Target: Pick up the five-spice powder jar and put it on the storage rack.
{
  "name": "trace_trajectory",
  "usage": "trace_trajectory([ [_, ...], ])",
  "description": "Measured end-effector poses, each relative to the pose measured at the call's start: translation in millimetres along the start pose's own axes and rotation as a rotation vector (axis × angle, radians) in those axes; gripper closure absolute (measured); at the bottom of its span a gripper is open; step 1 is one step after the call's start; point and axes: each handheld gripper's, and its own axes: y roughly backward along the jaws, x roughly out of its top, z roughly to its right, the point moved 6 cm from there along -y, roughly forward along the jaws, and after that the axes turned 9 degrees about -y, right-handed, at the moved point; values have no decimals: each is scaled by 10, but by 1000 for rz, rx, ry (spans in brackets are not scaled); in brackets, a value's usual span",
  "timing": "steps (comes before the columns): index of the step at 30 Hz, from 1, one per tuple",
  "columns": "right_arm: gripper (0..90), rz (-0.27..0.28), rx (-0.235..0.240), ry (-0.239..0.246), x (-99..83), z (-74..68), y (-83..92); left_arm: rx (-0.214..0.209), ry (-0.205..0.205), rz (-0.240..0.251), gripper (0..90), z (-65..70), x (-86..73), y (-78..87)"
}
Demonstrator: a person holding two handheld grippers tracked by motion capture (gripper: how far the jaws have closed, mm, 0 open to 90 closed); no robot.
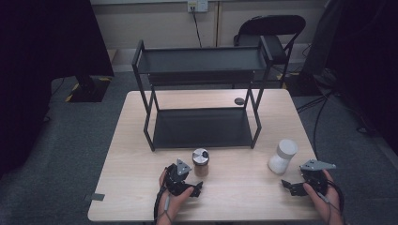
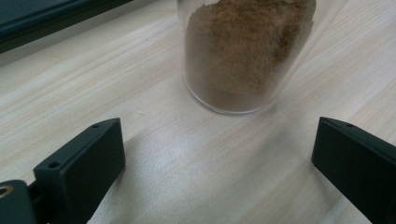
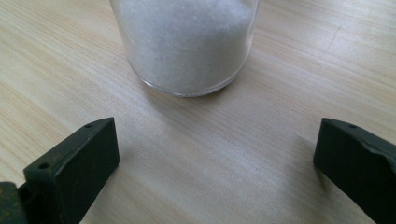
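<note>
A small clear jar of brown powder with a metal lid stands on the wooden table, in front of the black rack. My left gripper rests just in front of it, open and empty. In the left gripper view the brown jar stands a short way beyond the wide-spread jaws. A jar of white powder with a white lid stands at the right. My right gripper lies near it, open. In the right gripper view the white jar stands just ahead of the parted jaws.
A black two-shelf metal rack stands at the middle back of the table; both shelves are bare. A small dark disc lies behind its right leg. A folding chair stands beyond the table.
</note>
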Motion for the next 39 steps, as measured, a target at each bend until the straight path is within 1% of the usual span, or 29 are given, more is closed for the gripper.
trace_trajectory([
  [5, 0, 0, 0, 0, 0, 0, 0, -6, 10, 9, 18, -13, 15, -3],
  [6, 0, 0, 0, 0, 0, 0, 0, -17, 14, 12, 18, -22, 25, -11],
  [10, 0, 0, 0, 0, 0, 0, 0, -14, 14, 20, 17, -20, 44, -19],
  [12, 0, 0, 0, 0, 0, 0, 0, -17, 18, 33, 17, -19, 66, -30],
  [19, 0, 0, 0, 0, 0, 0, 0, -24, 16, 40, 17, -16, 117, -75],
  [23, 0, 0, 0, 0, 0, 0, 0, -23, 29, 55, 18, -24, 119, -113],
  [26, 0, 0, 0, 0, 0, 0, 0, -21, 34, 61, 30, -23, 128, -141],
  [28, 0, 0, 0, 0, 0, 0, 0, -27, 34, 69, 36, -22, 143, -164],
  [34, 0, 0, 0, 0, 0, 0, 0, -31, 18, 83, 68, -3, 173, -193],
  [35, 0, 0, 0, 0, 0, 0, 0, -19, 7, 86, 97, 11, 181, -202],
  [39, 0, 0, 0, 0, 0, 0, 0, -17, 13, 92, 142, 14, 187, -220],
])
